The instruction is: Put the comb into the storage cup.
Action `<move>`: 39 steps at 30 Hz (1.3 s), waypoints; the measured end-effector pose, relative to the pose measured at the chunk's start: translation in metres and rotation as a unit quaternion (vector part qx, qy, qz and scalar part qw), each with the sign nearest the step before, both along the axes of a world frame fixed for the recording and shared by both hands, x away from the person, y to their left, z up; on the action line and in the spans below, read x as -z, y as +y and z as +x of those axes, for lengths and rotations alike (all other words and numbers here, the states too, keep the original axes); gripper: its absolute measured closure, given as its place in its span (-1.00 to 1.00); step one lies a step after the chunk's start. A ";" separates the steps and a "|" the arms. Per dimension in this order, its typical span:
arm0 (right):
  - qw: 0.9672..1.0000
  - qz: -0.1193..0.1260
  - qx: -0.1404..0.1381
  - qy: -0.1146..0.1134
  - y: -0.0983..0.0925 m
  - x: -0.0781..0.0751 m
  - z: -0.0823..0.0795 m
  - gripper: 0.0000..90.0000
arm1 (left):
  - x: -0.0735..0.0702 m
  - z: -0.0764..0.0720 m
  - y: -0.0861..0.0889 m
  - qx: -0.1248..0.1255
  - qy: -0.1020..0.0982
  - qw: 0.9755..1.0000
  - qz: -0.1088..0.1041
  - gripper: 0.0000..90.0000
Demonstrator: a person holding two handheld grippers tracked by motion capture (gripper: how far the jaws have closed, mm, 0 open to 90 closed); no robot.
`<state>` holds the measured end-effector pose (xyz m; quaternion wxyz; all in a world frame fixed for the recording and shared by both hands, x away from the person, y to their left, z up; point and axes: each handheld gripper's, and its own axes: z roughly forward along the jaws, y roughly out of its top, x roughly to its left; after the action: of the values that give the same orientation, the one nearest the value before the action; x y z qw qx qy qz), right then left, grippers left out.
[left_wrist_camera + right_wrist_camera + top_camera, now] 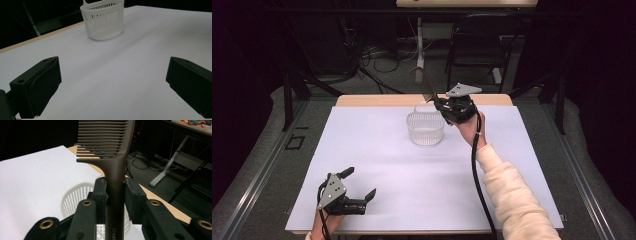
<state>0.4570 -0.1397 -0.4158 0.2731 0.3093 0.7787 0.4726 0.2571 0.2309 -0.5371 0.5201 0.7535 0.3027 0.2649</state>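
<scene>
A white slatted plastic basket (426,128) stands on the white table cover, toward the far middle; I also see the basket (103,21) ahead in the left gripper view and the basket (72,200) below the jaws in the right gripper view. My right gripper (443,106) hovers just right of and above the basket, shut on a dark brown comb (113,162) by its handle, teeth end pointing up and away. The comb (426,81) rises over the basket's far rim. My left gripper (360,184) rests near the front left edge, open, with nothing between its jaws.
The white cover (377,165) spans most of the wooden table. Behind the table's far edge stand a dark chair (479,47), cables on the floor and a white pole (419,45). Dark stands flank both sides.
</scene>
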 end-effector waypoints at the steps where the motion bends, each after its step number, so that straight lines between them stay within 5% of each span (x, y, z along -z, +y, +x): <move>1: 1.000 0.000 -0.001 0.000 0.000 0.000 0.000 0.61 | 0.000 0.000 0.000 0.000 0.000 1.000 0.000 -1.00; 39: 1.000 0.011 -0.003 -0.027 0.015 -0.001 0.003 0.61 | 0.000 0.000 0.000 0.000 -0.001 1.000 0.001 -1.00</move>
<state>0.4599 -0.1247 -0.4148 0.2890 0.2972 0.7670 0.4898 0.2568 0.2310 -0.5369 0.5197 0.7537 0.3019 0.2658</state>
